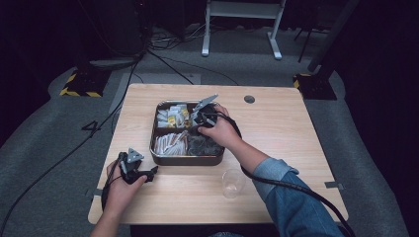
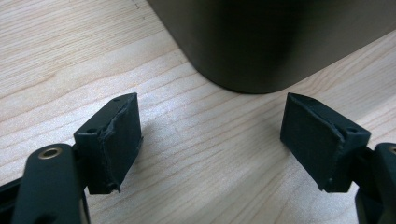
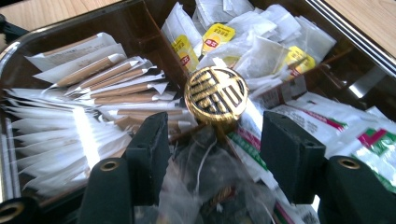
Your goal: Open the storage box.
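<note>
The gold knob (image 3: 216, 95) stands at twelve o'clock just beyond the open right tongs (image 3: 215, 154), over the tray (image 1: 163, 157); left tongs (image 2: 210, 140) gape on the tabletop (image 2: 70, 56).

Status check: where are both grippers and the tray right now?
Right gripper open over the tray, above the gold knob and packets. Left gripper open, empty, on the table beside the tray. Nothing blocking.

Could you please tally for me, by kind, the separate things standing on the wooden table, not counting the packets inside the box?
Metal compartment box: 1
Clear plastic cup: 1
Hand-held grippers: 2, left gripper and right gripper
Total: 4
</note>
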Motion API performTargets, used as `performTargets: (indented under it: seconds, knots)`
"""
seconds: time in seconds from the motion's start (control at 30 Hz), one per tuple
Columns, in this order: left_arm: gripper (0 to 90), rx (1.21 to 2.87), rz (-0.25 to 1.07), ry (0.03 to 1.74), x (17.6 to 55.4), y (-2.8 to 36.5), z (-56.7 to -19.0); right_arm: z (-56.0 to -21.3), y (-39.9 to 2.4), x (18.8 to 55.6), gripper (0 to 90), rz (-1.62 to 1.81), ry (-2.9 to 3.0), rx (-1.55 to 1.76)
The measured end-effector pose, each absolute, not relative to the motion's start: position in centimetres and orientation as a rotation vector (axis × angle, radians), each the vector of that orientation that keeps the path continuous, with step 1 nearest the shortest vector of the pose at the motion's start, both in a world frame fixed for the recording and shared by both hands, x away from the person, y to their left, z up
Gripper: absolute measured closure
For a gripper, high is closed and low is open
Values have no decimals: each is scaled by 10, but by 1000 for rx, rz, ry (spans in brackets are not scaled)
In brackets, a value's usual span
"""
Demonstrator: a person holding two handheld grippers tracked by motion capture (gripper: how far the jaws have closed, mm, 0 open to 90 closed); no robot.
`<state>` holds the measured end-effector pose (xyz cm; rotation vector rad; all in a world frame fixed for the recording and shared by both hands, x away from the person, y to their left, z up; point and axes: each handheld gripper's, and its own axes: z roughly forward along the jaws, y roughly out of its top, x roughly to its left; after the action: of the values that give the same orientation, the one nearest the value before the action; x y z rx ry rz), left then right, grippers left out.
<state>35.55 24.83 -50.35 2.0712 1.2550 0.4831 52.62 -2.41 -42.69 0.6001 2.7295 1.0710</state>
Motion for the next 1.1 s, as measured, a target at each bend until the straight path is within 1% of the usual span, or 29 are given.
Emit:
performTargets:
  seconds: [0.17, 0.23, 0.27, 0.3, 0.33, 0.4, 0.73, 0.87, 1.1]
  knots:
    - [208, 2070, 481, 1253, 355, 248, -504, -428, -13, 533, 485, 1010, 2728, 581]
    - [208, 2069, 481, 1253, 355, 248, -504, -429, -11, 534, 493, 1008, 2729, 579]
    - [208, 2070, 481, 1253, 355, 248, -504, -429, -9, 534, 542, 1033, 2729, 574]
    - [208, 2069, 481, 1253, 355, 248, -504, -429, -9, 534, 542, 1033, 2729, 574]
    - [208, 2069, 479, 1254, 355, 248, -504, -430, -8, 534, 567, 1042, 2729, 570]
    - [208, 2069, 481, 1253, 355, 248, -504, -430, -7, 533, 583, 1040, 2727, 572]
    - [208, 2070, 480, 1253, 355, 248, -504, -428, -9, 533, 586, 1067, 2724, 583]
    - [208, 2064, 478, 1255, 355, 248, -504, -421, -10, 532, 586, 1067, 2723, 552]
    - [208, 2067, 477, 1254, 355, 248, -504, -399, -14, 527, 586, 1117, 2686, 508]
